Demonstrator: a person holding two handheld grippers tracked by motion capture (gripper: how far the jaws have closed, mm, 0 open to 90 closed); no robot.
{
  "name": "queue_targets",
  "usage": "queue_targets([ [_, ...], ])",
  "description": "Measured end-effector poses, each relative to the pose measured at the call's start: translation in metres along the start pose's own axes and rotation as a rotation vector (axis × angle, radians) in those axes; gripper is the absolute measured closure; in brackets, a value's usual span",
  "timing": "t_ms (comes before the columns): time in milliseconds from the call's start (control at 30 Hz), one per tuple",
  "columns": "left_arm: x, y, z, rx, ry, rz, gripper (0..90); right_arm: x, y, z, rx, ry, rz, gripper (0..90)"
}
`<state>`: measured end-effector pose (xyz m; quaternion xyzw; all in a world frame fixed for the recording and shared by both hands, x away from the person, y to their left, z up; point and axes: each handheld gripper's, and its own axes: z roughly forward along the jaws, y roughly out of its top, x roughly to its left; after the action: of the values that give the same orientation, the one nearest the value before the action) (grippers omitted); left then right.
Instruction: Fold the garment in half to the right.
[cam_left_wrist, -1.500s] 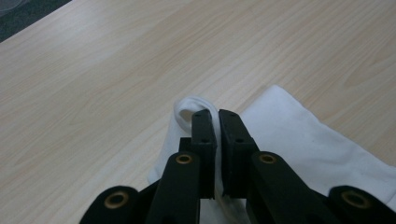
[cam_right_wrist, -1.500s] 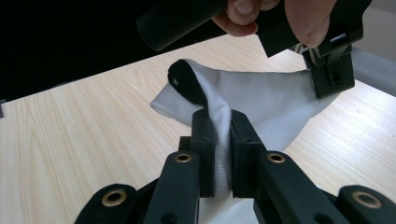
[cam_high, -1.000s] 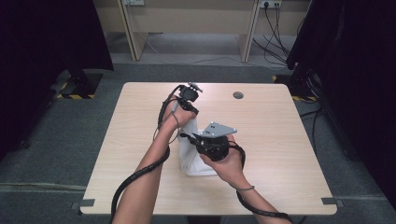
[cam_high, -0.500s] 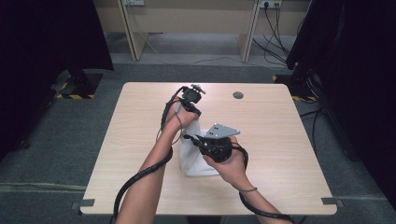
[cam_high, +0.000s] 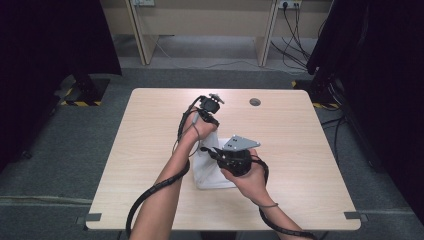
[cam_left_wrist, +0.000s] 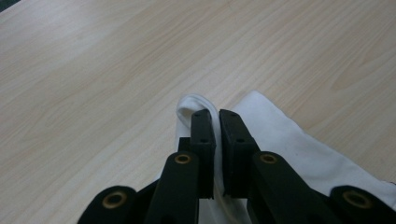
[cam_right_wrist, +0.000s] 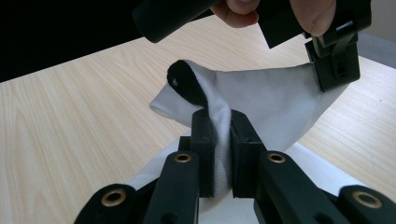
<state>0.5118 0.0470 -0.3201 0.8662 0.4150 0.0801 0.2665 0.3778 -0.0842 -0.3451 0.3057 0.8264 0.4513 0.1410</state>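
White cloth (cam_high: 210, 170) near table (cam_high: 150, 130) centre, partly lifted off the wood. Left gripper (cam_left_wrist: 217, 116) clamped on a folded cloth edge; right gripper (cam_right_wrist: 218, 116) clamped on another fold, close by. Bare tabletop all round, widest toward left and right edges; small dark disc (cam_high: 255, 102) near far edge.

Overhead light's pretty even on the pale wooden table (cam_high: 150, 150), edges of the room go black. Close-up black plastic jaws look soft and blurry, white cloth (cam_right_wrist: 261, 98) nearly blown out.
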Motion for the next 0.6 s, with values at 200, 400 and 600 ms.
queue_targets([
  [200,-0.003,0.000,0.004,-0.003,-0.006,-0.003,84.5,-0.002,-0.004,-0.001,0.007,-0.002,0.007,82.9],
  [400,-0.007,0.000,0.009,-0.008,-0.015,-0.007,84.4,-0.004,-0.008,-0.002,0.015,-0.007,0.006,82.8],
  [600,-0.010,0.001,0.013,-0.006,-0.022,-0.005,84.2,-0.007,-0.013,-0.003,0.025,-0.010,0.011,82.8],
])
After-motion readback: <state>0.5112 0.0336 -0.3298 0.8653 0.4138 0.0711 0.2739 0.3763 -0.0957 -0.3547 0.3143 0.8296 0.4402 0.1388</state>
